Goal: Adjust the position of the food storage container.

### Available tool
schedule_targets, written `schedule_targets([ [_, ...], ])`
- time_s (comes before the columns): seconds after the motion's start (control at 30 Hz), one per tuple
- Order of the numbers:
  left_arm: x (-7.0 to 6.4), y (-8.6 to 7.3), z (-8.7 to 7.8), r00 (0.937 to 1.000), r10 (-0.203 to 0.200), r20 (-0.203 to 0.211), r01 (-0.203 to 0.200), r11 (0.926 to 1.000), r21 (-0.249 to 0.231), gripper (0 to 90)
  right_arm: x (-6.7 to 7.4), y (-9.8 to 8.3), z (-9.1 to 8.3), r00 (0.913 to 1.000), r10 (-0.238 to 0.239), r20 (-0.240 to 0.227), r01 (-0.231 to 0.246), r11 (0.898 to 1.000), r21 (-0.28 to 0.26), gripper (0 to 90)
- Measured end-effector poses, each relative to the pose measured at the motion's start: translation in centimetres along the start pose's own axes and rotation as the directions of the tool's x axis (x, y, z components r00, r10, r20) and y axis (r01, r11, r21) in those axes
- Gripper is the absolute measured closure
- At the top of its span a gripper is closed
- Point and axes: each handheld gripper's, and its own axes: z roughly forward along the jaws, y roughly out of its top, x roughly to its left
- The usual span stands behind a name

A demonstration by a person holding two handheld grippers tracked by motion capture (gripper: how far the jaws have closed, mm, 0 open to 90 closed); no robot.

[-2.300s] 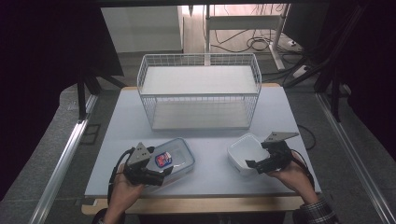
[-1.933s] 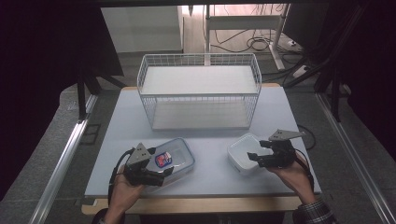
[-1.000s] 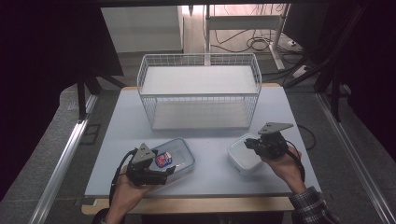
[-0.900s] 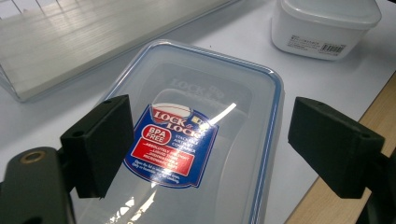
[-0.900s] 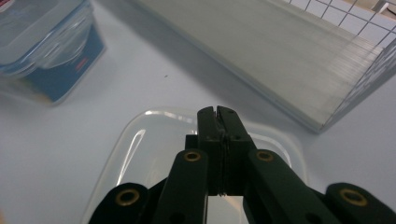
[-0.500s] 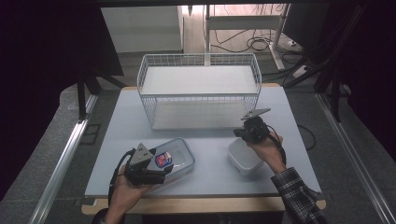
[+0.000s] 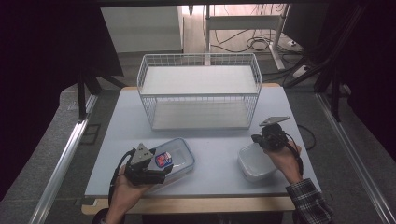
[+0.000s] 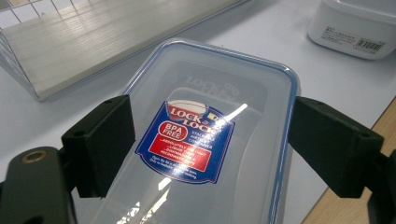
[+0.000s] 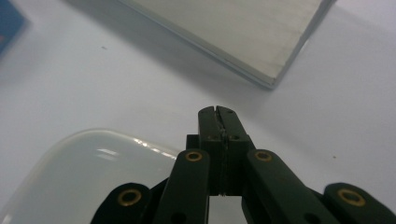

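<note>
1. High view: I'm holding the left gripper point(image 7: 148, 164) at the near end of the clear lid point(image 7: 172, 158), which is lying flat on the tabletop point(image 7: 215, 140) near its front-left edge. I'm keeping the right gripper point(image 7: 261, 139) just over the far rim of the white container point(image 7: 256, 162), front-right. The wire basket point(image 7: 198, 91) is sitting behind, well apart.
2. Left gripper view: my fingers point(image 8: 100, 142) are standing spread wide, straddling the lid's long edges. I can't tell if the pads are pressing. To grip well I'm thinking: keep level, close evenly on both rims, avoid sliding it off the tabletop edge.
3. Right gripper view: my fingers point(image 9: 219, 123) are pressed together, pinching nothing, hovering past the container's rounded rim point(image 9: 84, 172). Next I'm judging they need to spread before taking the wall.
</note>
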Motion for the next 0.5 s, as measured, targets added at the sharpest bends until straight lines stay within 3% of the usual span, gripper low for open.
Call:
schedule_targets([
  [0.07,0.1,0.0,0.0,1.0,-0.003,0.0,0.003,1.0,-0.001,14.8,0.7,-0.1,-1.0,0.9986,0.005,-0.053,-0.007,0.999,-0.045,89.5],
  [0.13,0.1,0.0,-0.1,1.0,-0.003,-0.001,0.003,1.0,-0.003,14.8,2.1,-0.2,-1.8,0.9948,-0.022,-0.1,0.014,0.997,-0.078,89.6],
  [0.17,0.1,0.0,-0.1,1.0,-0.003,-0.001,0.003,1.0,-0.003,14.9,2.1,-0.2,-1.8,0.9948,-0.022,-0.1,0.014,0.997,-0.078,89.6],
  [0.2,0.1,0.0,-0.2,1.0,-0.003,-0.003,0.003,1.0,-0.007,14.9,3.8,-0.6,-2.3,0.9872,-0.046,-0.153,0.033,0.996,-0.086,89.5],
  [0.23,0.1,0.0,-0.2,1.0,-0.001,-0.001,0.001,1.0,-0.008,15.1,4.7,-0.9,-2.4,0.9834,-0.061,-0.171,0.047,0.995,-0.084,89.5],
  [0.27,0.1,0.0,-0.2,1.0,-0.001,-0.001,0.001,1.0,-0.008,15.1,4.7,-0.9,-2.4,0.9834,-0.061,-0.171,0.047,0.995,-0.084,89.5],
  [0.3,0.0,0.0,-0.2,1.0,0.0,-0.001,0.0,1.0,-0.006,15.1,6.3,-1.3,-2.5,0.9744,-0.095,-0.204,0.082,0.994,-0.074,89.4],
  [0.37,-0.1,0.0,-0.2,1.0,0.004,-0.002,-0.004,1.0,-0.006,15.2,7.7,-1.6,-2.3,0.9651,-0.118,-0.233,0.107,0.992,-0.061,89.4],
  [0.43,-0.1,0.0,-0.2,1.0,0.006,-0.003,-0.006,1.0,-0.005,15.2,8.3,-1.7,-2.0,0.9627,-0.134,-0.235,0.129,0.991,-0.038,89.3],
  [0.47,-0.1,0.1,-0.2,0.9999,0.011,-0.002,-0.011,0.9999,-0.006,15.2,8.7,-1.8,-1.7,0.964,-0.153,-0.217,0.154,0.988,-0.015,89.4],
  [0.5,-0.1,0.0,-0.3,0.9999,0.012,-0.003,-0.012,0.9999,-0.006,15.4,9.0,-1.9,-1.1,0.9697,-0.178,-0.167,0.184,0.983,0.023,89.5],
])
